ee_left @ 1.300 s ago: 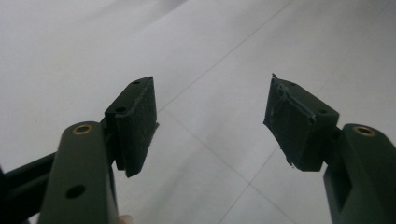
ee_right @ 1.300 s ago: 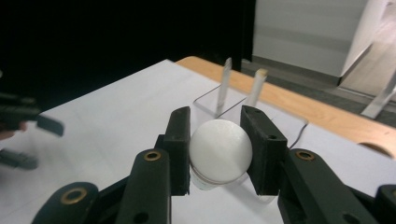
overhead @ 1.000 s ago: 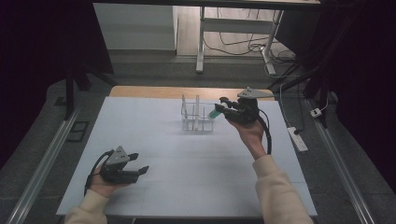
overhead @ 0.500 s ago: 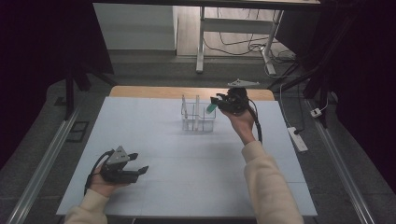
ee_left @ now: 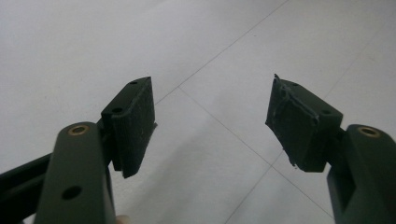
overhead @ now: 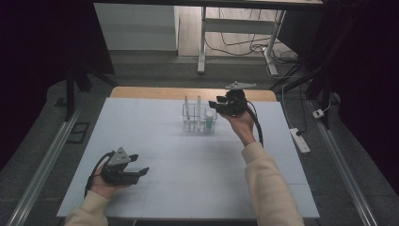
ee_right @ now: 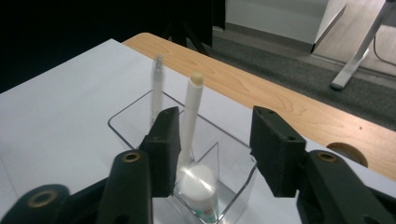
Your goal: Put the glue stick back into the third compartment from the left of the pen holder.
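Released into the clear organizer (overhead: pixel 199 123), the tube (ee_right: pixel 200 185) stands below the just-opened right tool (ee_right: pixel 215 154).

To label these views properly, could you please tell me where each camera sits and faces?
High view: above the near edge, looking forward and down on the table; both forearms show.
Left gripper view: on the left tool, facing bare tabletop.
Right gripper view: on the right tool, facing the organizer.
High and right views share the organizer.
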`<state>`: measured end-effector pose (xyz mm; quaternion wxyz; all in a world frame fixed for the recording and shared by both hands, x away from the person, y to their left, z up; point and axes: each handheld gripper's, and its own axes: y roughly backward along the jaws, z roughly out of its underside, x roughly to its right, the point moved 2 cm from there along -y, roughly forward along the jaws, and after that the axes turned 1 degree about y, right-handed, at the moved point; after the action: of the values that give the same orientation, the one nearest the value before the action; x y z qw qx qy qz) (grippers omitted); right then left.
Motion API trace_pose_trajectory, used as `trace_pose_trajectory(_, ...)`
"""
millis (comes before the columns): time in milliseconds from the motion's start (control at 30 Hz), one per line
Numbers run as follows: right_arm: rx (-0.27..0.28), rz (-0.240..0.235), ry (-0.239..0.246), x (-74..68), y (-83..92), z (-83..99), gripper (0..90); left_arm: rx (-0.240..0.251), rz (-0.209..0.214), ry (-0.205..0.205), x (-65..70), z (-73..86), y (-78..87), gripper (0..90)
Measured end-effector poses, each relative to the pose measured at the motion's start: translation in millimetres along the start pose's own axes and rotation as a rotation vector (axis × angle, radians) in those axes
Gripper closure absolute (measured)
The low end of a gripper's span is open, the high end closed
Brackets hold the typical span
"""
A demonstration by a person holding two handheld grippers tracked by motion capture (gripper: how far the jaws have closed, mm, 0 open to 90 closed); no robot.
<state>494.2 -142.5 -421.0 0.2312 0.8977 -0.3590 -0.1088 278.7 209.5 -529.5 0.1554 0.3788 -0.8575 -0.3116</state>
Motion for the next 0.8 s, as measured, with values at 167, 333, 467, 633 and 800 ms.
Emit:
trace_pose_trajectory(167,0.009,-0.006,0.017,-2.0,11.1,6.7,48.1,0.003,-0.002,0.003,-0.2,0.1,0.5,32.7)
trace_pose_trajectory(333,0.009,-0.024,0.022,-4.7,27.7,23.0,46.9,-0.002,-0.006,0.004,-0.6,0.2,-0.6,32.7)
trace_pose_trajectory(467,0.007,-0.030,0.029,-6.8,43.3,38.4,46.6,-0.005,-0.007,0.006,-0.8,0.1,-1.7,32.6)
trace_pose_trajectory(633,-0.004,-0.033,0.036,-8.4,61.2,57.5,45.8,-0.001,-0.009,0.010,-1.1,-0.1,-1.2,32.6)
trace_pose_trajectory(800,-0.011,-0.034,0.051,-11.4,77.0,74.0,45.2,-0.001,-0.010,0.016,-2.3,-0.5,-1.8,32.6)
